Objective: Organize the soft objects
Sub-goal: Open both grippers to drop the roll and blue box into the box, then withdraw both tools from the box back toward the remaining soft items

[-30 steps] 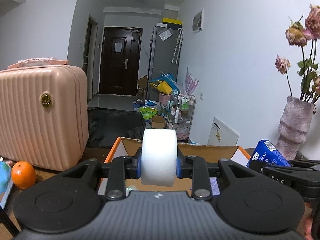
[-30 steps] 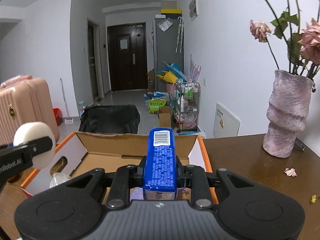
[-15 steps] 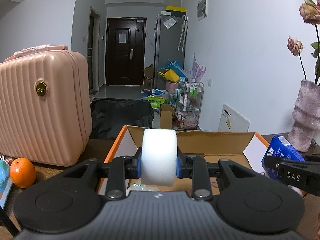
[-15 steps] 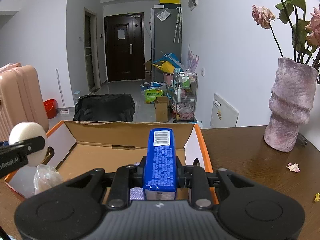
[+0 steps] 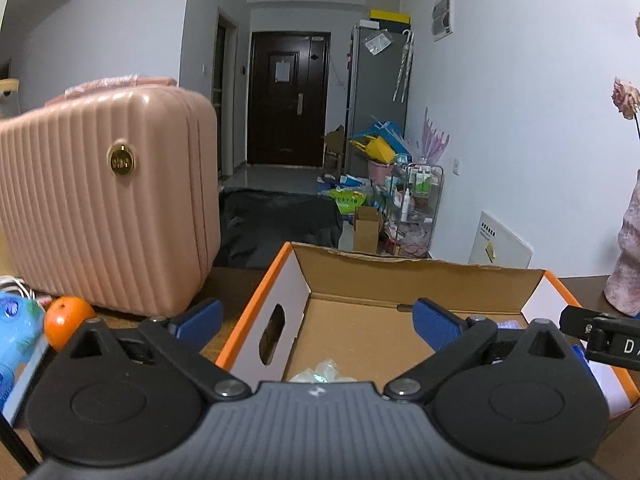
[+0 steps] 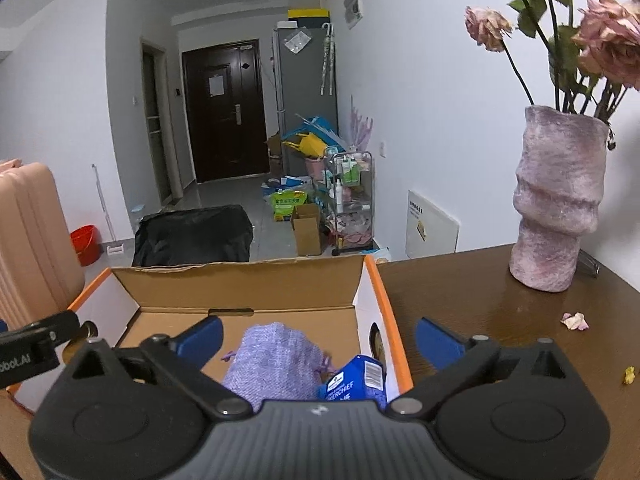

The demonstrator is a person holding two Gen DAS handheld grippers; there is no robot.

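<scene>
Pink suitcase [image 5: 104,200] left of cardboard box [image 6: 244,288] on table [image 6: 480,304]. Purple vase [image 6: 556,204] at right. In box: purple knit pouch [image 6: 276,364], blue tissue pack [image 6: 354,380], maybe a clear bag [image 5: 324,374]. Left gripper [image 5: 316,316] and right gripper [image 6: 318,334] both spread wide, empty. Orange [image 5: 66,316] by suitcase.

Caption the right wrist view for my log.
Open right gripper above cardboard box holding blue tissue pack and purple knit pouch.
</scene>
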